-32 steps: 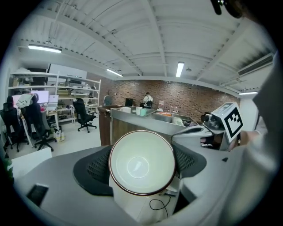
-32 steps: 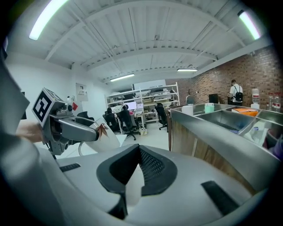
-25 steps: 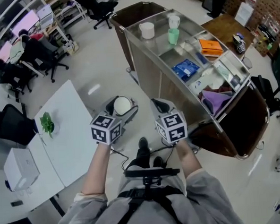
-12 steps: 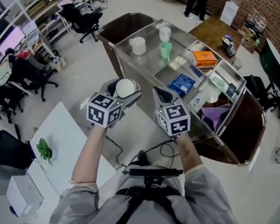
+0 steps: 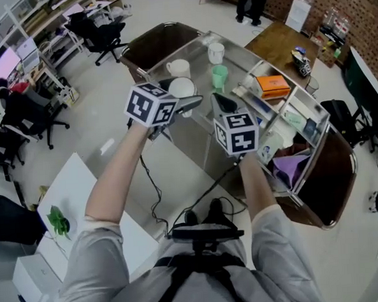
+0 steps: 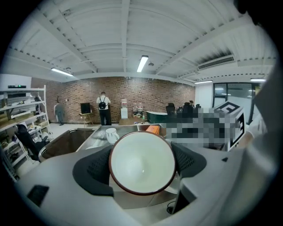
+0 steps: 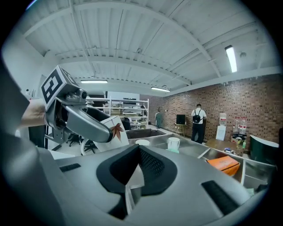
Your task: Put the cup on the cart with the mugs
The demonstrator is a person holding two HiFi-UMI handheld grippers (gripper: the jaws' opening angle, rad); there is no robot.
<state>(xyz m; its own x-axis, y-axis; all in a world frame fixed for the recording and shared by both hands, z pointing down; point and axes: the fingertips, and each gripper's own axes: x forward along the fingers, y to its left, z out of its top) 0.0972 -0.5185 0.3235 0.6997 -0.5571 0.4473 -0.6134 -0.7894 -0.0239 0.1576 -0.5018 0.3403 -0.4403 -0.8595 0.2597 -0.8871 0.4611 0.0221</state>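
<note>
My left gripper [image 5: 184, 97] is shut on a white cup [image 5: 181, 88] with a dark red rim. It holds the cup on its side, just above the near edge of the steel cart [image 5: 200, 118]. In the left gripper view the cup [image 6: 142, 162] fills the gap between the pads, mouth toward the camera. Two white mugs [image 5: 178, 68] [image 5: 216, 51] and a green cup [image 5: 219, 77] stand on the cart's top. My right gripper [image 5: 222, 104] hangs beside the left one, shut with nothing in it [image 7: 132, 176]. From there I see a red leaf on the cup [image 7: 116, 130].
The cart's lower bins hold an orange box [image 5: 271, 84], a blue packet and a purple cloth [image 5: 291, 166]. A brown bin [image 5: 154, 44] adjoins the cart's far end. Behind me stands a white table [image 5: 71, 205] with a small plant. Office chairs and people stand farther off.
Both grippers have moved up and forward from beside the white table to the cart's near edge, the cup still in the left one. The cart now lies directly beneath them.
</note>
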